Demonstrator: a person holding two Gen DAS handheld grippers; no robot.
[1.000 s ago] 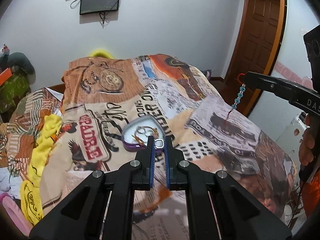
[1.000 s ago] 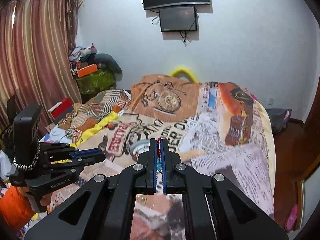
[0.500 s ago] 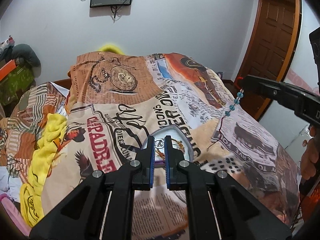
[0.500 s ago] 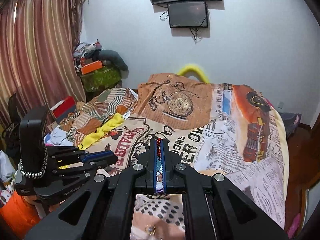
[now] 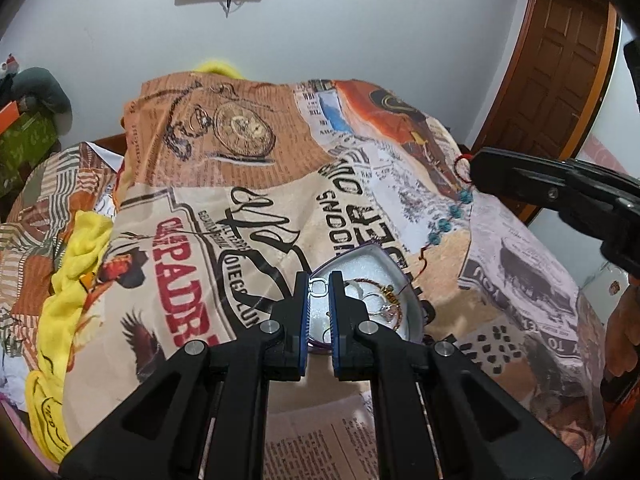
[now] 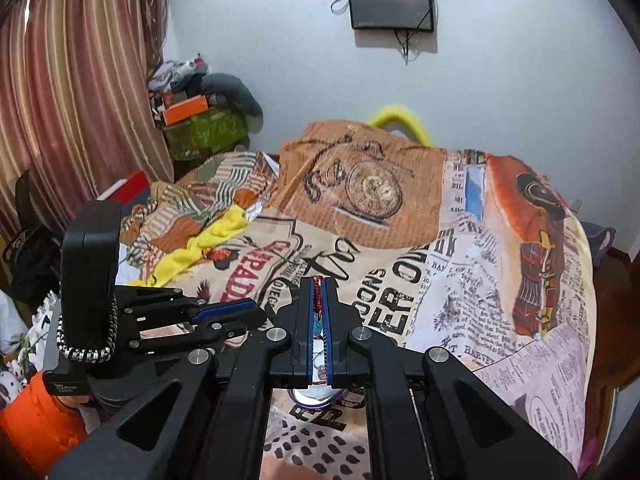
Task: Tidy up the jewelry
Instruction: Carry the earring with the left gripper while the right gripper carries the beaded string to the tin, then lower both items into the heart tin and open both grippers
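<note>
A small purple-rimmed jewelry tray (image 5: 414, 312) with a white lining lies on the printed bedspread and holds rings and a thin chain. My left gripper (image 5: 319, 286) hovers over its near left part, shut on a small silver ring (image 5: 319, 287). My right gripper (image 6: 319, 280) is shut on a red-cord bracelet with blue beads (image 5: 448, 218). The bracelet hangs down with its tail over the tray's far right rim. The tray's edge (image 6: 316, 400) shows under the right gripper.
The bedspread (image 5: 240, 184) covers the whole bed. A yellow cloth (image 5: 76, 264) lies along its left side. Clutter and curtains (image 6: 80, 80) stand at the left, a wooden door (image 5: 560, 80) at the right.
Both grippers have moved forward and lower over the bed. The bracelet has come down toward the tray, its tail now at the rim. The tray looks larger and nearer.
</note>
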